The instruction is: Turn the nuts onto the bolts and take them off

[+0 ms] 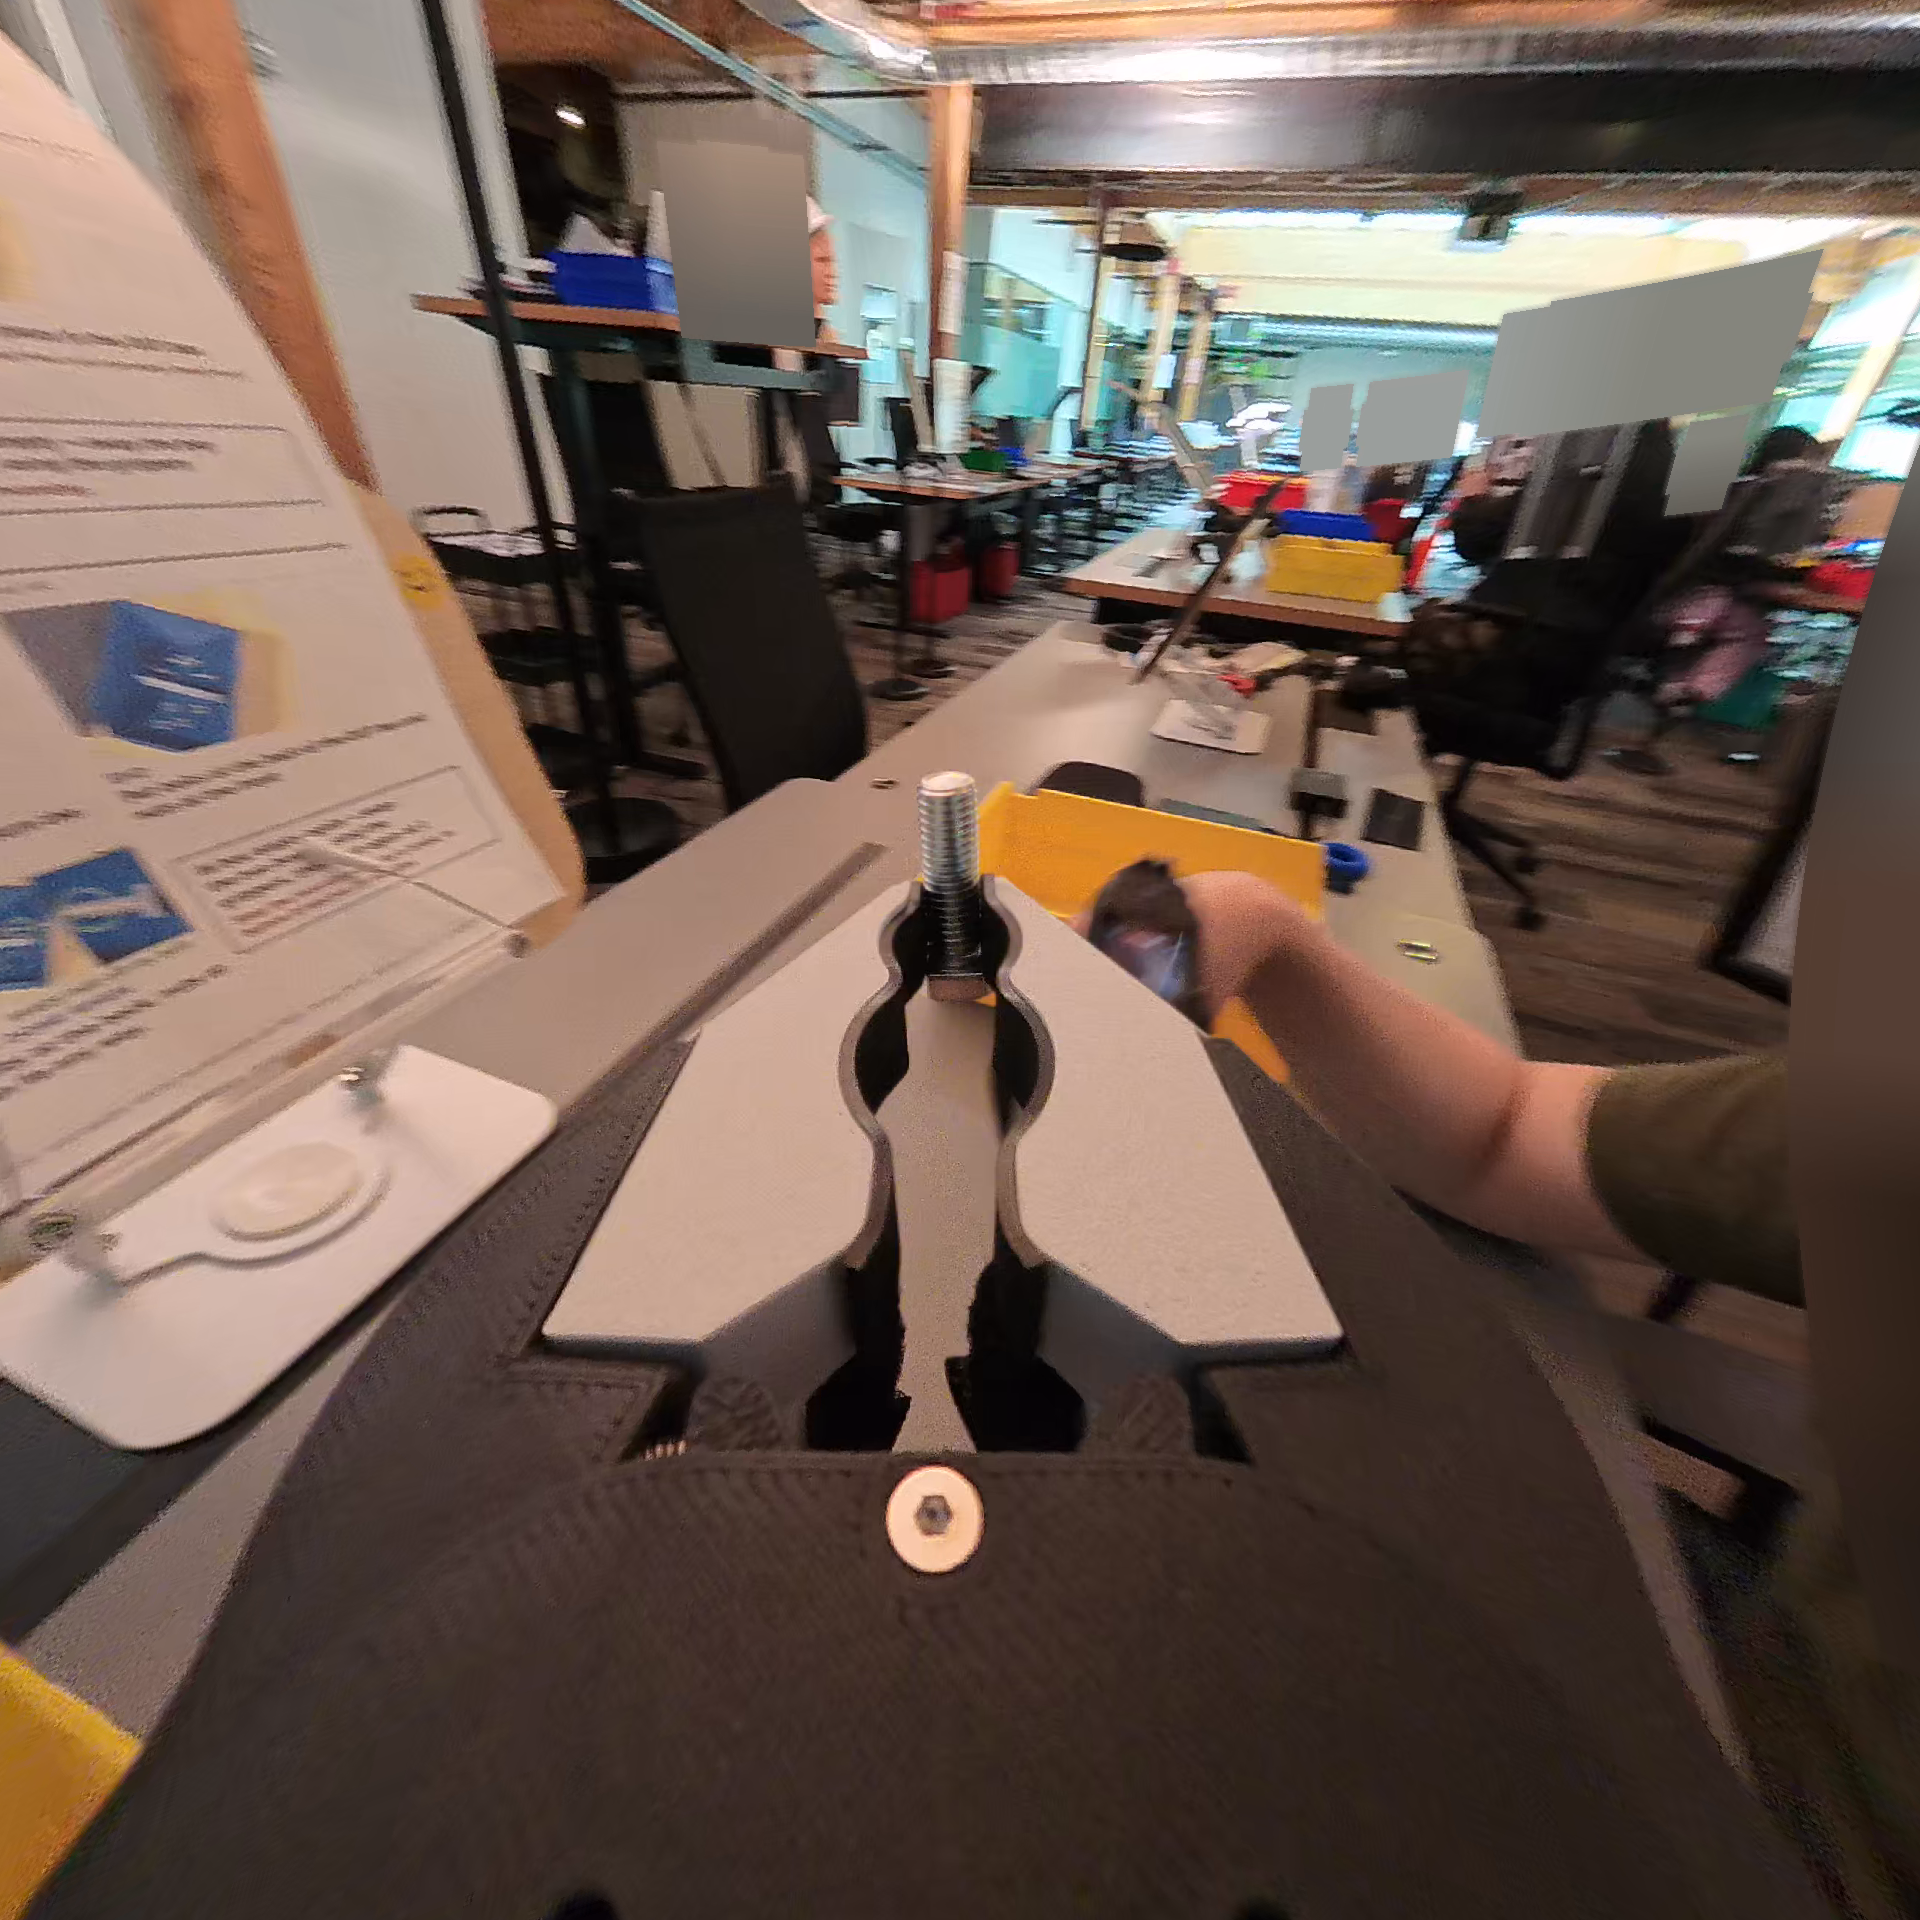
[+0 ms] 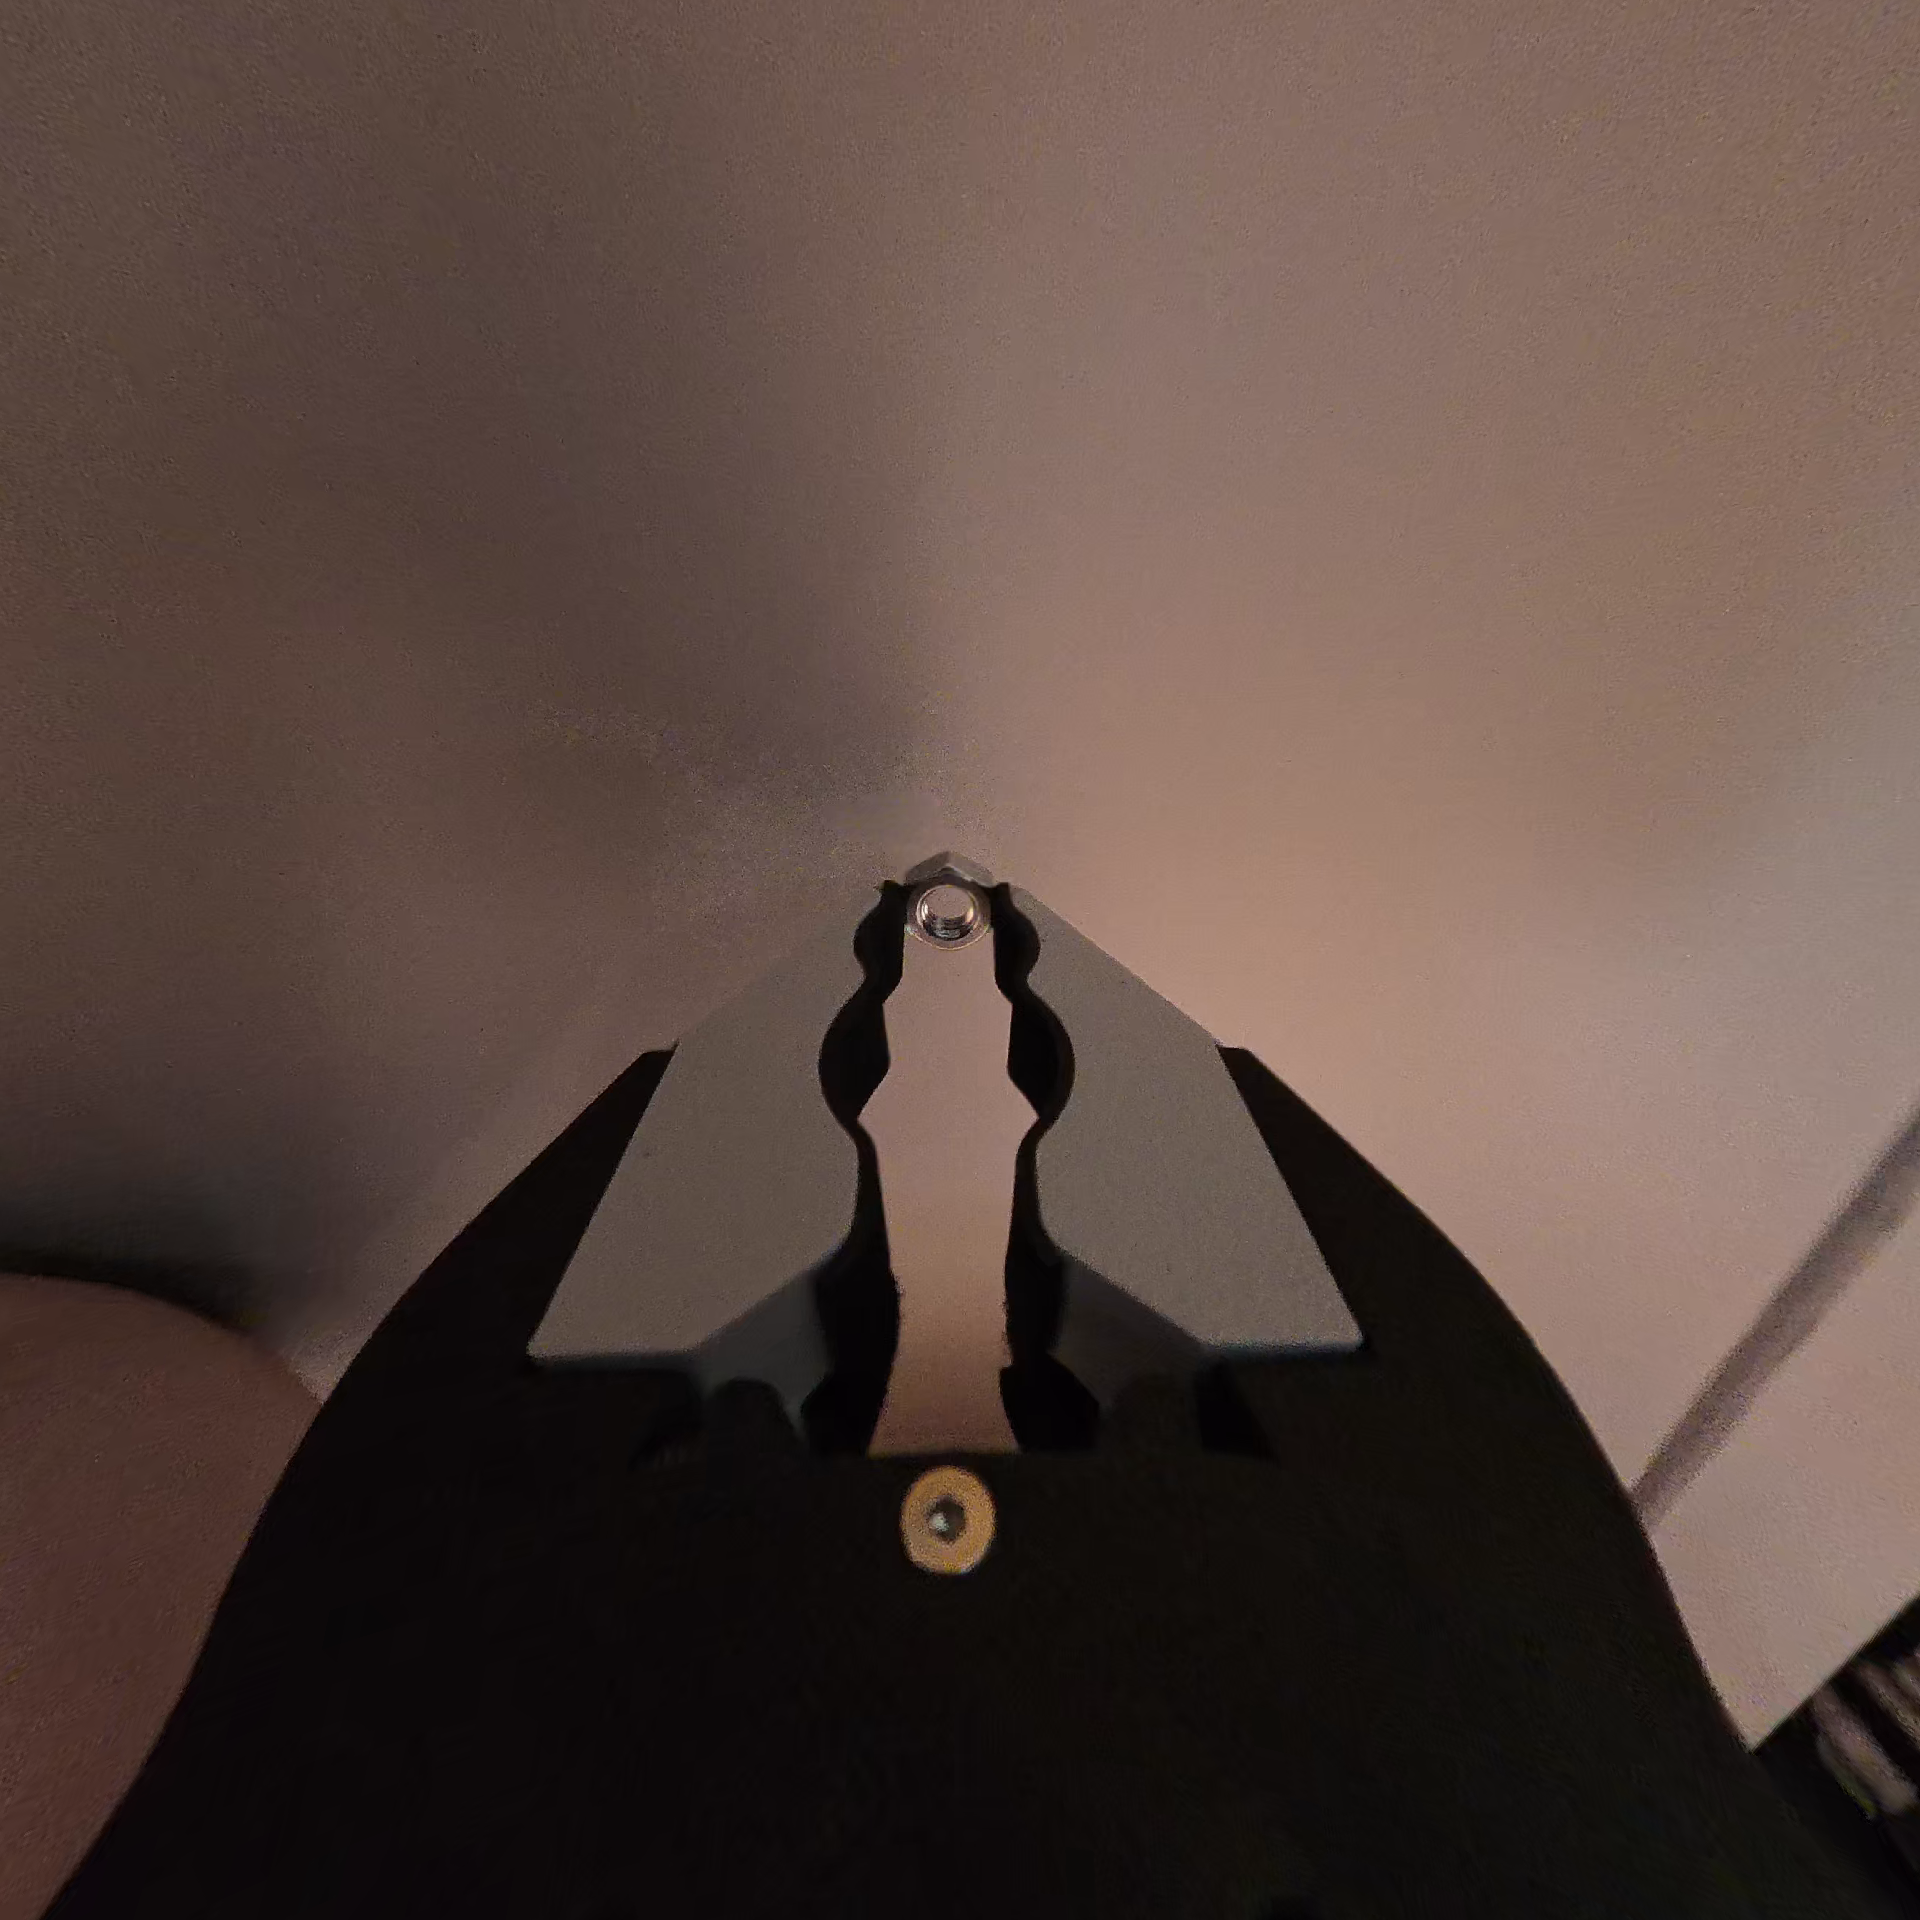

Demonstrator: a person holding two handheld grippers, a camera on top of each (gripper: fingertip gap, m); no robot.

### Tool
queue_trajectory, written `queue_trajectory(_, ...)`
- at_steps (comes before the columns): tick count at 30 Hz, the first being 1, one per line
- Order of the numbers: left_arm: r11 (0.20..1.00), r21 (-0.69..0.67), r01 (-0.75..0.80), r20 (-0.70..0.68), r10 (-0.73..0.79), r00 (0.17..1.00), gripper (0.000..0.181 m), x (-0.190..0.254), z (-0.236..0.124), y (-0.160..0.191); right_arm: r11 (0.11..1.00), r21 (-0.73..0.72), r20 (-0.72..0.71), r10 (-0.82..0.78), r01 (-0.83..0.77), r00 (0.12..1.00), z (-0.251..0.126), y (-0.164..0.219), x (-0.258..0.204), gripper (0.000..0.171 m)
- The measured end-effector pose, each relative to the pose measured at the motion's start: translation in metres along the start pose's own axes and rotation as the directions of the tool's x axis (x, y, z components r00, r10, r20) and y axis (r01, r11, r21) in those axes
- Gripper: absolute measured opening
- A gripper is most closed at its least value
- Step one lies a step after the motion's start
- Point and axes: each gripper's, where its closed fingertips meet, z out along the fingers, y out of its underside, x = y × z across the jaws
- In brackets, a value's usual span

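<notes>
While the left tongs (image 1: 948, 940) clamp the upright silver threaded bolt (image 1: 948, 873) at frame centre, the right tongs (image 2: 945, 914) pinch the small silver hex nut (image 2: 943, 916), bore facing the camera.

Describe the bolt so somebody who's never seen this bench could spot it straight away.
Start at the long grey table with the yellow bin on it. In front of that bin the left gripper is shut on the bolt, held upright with its square head down. It is the only shiny threaded metal rod in sight, poking above the fingertips.
</notes>
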Motion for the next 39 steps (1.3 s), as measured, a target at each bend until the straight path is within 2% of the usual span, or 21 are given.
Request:
queue_trajectory(1,1.000,0.004,-0.021,0.043,0.021,0.999,0.006,-0.008,0.007,0.003,0.997,0.078,-0.040,-0.022,0.025,0.999,-0.016,-0.008,0.001,0.016)
queue_trajectory(5,0.990,0.051,-0.134,0.125,0.127,0.984,0.007,-0.027,0.055,0.024,0.914,0.364,-0.243,-0.094,0.181,0.965,-0.096,-0.032,-0.007,0.016)
queue_trajectory(8,0.971,0.083,-0.223,0.153,0.209,0.966,0.007,-0.037,0.095,0.062,0.842,0.513,-0.436,0.087,0.168,0.896,-0.159,-0.025,0.014,0.016)
queue_trajectory(10,0.961,0.037,-0.274,0.161,0.265,0.951,0.007,-0.042,0.119,0.101,0.809,0.573,-0.495,0.212,0.133,0.843,-0.184,-0.012,0.030,0.016)
queue_trajectory(12,0.937,-0.046,-0.346,0.171,0.349,0.922,0.007,-0.046,0.136,0.141,0.829,0.546,-0.516,0.223,0.117,0.827,-0.181,0.000,0.038,0.016)
queue_trajectory(14,0.891,-0.109,-0.441,0.152,0.454,0.878,0.007,-0.042,0.147,0.172,0.889,0.441,-0.569,0.168,0.126,0.805,-0.166,0.009,0.047,0.016)
queue_trajectory(16,0.834,-0.140,-0.534,0.123,0.550,0.826,0.007,-0.034,0.155,0.190,0.930,0.339,-0.586,0.093,0.140,0.805,-0.147,0.010,0.051,0.016)
queue_trajectory(19,0.793,-0.170,-0.585,0.088,0.604,0.792,0.007,-0.026,0.161,0.206,0.961,0.231,-0.534,-0.007,0.154,0.845,-0.116,0.008,0.048,0.016)
queue_trajectory(24,0.758,-0.137,-0.637,0.066,0.649,0.758,0.007,-0.017,0.159,0.212,0.966,0.154,-0.505,-0.105,0.209,0.857,-0.092,0.003,0.047,0.016)
queue_trajectory(39,0.709,-0.102,-0.698,0.022,0.703,0.711,0.007,0.000,0.160,0.213,0.963,0.098,-0.471,-0.179,0.253,0.864,-0.080,0.001,0.038,0.017)
